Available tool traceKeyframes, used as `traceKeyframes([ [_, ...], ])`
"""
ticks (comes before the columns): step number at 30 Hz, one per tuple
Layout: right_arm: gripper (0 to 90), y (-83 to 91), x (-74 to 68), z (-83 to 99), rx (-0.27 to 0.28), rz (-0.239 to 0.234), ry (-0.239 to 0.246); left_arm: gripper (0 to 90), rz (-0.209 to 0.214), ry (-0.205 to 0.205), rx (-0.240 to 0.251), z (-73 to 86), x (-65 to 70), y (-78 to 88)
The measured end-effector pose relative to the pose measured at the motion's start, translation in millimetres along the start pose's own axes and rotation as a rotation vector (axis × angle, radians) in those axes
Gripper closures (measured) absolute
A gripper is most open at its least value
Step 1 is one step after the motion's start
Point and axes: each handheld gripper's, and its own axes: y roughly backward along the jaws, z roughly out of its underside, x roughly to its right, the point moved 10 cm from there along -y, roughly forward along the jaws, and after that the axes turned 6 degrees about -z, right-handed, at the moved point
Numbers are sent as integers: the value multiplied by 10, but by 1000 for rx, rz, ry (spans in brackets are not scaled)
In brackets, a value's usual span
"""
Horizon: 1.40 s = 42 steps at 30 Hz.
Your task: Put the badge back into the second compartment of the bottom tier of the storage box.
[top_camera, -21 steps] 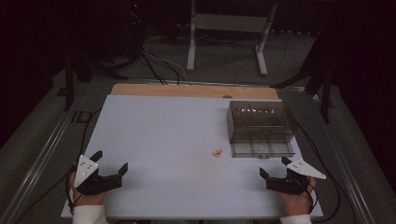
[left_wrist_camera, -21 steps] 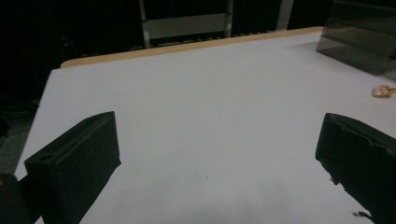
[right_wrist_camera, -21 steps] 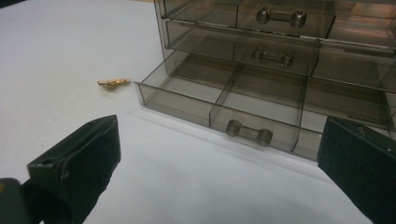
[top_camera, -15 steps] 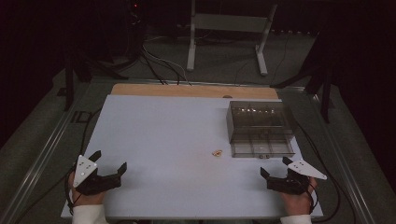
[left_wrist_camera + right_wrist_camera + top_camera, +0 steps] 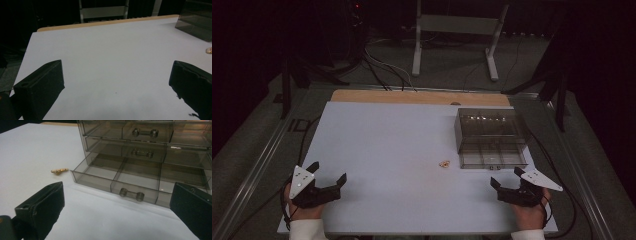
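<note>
At the near right edge of the table [image 5: 387, 135], the right gripper [image 5: 508, 181] is held with jaws spread wide and empty, just near of the smoked drawer unit [image 5: 490, 135], whose bottom drawer [image 5: 125, 180] is pulled open. Just left of that drawer a small gold piece [image 5: 444, 163] is seen on the table. Near left, the left gripper [image 5: 328, 176] is also held wide and empty, well apart from both.

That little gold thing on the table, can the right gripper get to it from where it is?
Probably yes. The little gold thing lies alone on the white table, just left of the open bottom drawer. The right gripper has its jaws wide open with nothing in them, and bare tabletop lies between.
</note>
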Motion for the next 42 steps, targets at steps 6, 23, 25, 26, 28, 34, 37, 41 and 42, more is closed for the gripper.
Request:
traceKeyframes([
  [6, 0, 11, -35, -107, -7, 10, 28, 3, -9, 4, -3, 17, -12, -8],
  [23, 0, -80, -88, -350, -24, -8, 27, 4, -20, 12, -9, 46, -22, -33],
  [25, 0, -109, -106, -364, -26, -13, 25, 4, -20, 14, -8, 47, -22, -34],
  [26, 0, -124, -119, -371, -26, -18, 22, 3, -21, 15, -8, 47, -23, -33],
  [28, 0, -154, -141, -388, -28, -25, 21, 4, -20, 16, -12, 51, -24, -33],
  [34, 0, -234, -233, -462, -38, -54, 10, 7, -18, 15, -17, 56, -12, -38],
  [37, 0, -277, -284, -504, -39, -68, 15, 7, -20, 16, -16, 56, -14, -37],
  [41, 0, -349, -349, -537, -49, -82, 26, 7, -16, 16, -22, 67, -9, -46],
  [42, 0, -370, -363, -542, -52, -85, 30, 7, -15, 15, -22, 67, -7, -48],
])
